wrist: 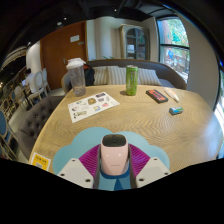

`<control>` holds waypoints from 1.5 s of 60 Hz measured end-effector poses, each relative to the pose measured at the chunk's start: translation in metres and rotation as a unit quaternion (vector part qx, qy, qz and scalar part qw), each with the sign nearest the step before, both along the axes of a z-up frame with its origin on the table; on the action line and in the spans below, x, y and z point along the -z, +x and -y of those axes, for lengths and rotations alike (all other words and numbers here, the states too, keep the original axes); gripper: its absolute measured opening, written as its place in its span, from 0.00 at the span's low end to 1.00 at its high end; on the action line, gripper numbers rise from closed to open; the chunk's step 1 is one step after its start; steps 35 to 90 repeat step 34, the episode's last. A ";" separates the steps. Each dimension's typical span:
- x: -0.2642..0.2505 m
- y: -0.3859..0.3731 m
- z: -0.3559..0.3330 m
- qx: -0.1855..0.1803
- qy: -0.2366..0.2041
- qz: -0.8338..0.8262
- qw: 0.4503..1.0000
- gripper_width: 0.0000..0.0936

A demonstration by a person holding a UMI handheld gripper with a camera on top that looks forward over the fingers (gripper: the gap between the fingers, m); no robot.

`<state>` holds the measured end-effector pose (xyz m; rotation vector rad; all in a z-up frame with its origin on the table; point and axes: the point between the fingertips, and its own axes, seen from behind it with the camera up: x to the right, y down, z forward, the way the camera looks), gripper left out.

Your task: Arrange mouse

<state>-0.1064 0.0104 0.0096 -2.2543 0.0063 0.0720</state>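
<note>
A pale pink computer mouse (114, 154) with a dark top end sits between my gripper's (113, 166) fingers. Both magenta pads (90, 156) press against its sides, so the gripper is shut on it. The mouse is held over a light blue mouse mat (92, 135) lying at the near edge of the round wooden table (150, 118).
On the table beyond the mat lie a white printed sheet (93, 106), a clear pitcher (76, 78), a green cup (131, 80), a dark flat object (157, 96) and a small teal item (176, 110). A yellow tag (41, 160) lies near the left edge. A sofa stands behind.
</note>
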 end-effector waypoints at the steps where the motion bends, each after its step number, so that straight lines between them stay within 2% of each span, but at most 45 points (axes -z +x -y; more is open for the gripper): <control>1: 0.004 -0.001 0.001 -0.003 -0.003 0.003 1.000 0.45; 5: 0.024 -0.003 0.008 -0.002 -0.024 0.007 1.000 0.50; 7: 0.019 -0.004 0.001 -0.003 -0.005 0.008 1.000 0.52; 13: 0.023 -0.005 0.011 -0.012 -0.031 0.011 0.999 0.59; 15: 0.023 -0.004 0.015 -0.008 -0.047 0.010 0.999 0.68; 18: 0.020 0.000 0.025 0.001 -0.066 0.007 0.998 0.91; 21: 0.014 0.005 0.037 0.012 -0.079 0.004 0.997 0.88; 34: -0.013 0.043 0.130 0.043 -0.137 0.018 0.990 0.90; 90: -0.013 0.043 0.130 0.043 -0.137 0.018 0.990 0.90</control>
